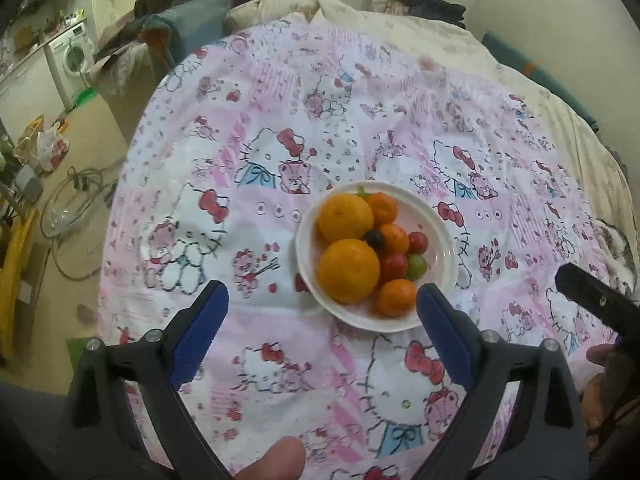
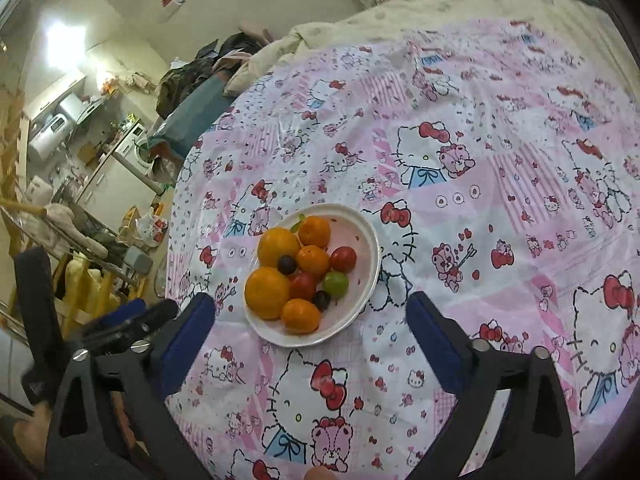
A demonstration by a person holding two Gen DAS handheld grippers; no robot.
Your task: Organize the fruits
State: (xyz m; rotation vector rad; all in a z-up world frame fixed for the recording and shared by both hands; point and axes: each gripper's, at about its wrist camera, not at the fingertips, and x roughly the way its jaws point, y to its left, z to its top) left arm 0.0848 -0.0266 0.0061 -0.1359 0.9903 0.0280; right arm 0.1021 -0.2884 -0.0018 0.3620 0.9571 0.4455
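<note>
Fruits (image 1: pixel 360 256) fill the white bowl (image 1: pixel 442 220); sorting looks finished. Left gripper (image 1: pixel 322 308) and right gripper (image 2: pixel 310 320) gape empty, so retreat probably follows.

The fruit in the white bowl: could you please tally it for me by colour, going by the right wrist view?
In the white bowl:
Orange fruits: 5
Red fruits: 2
Green fruits: 1, besides a green bit half hidden at the far rim, not counted
Dark purple fruits: 2
Total: 10
</note>
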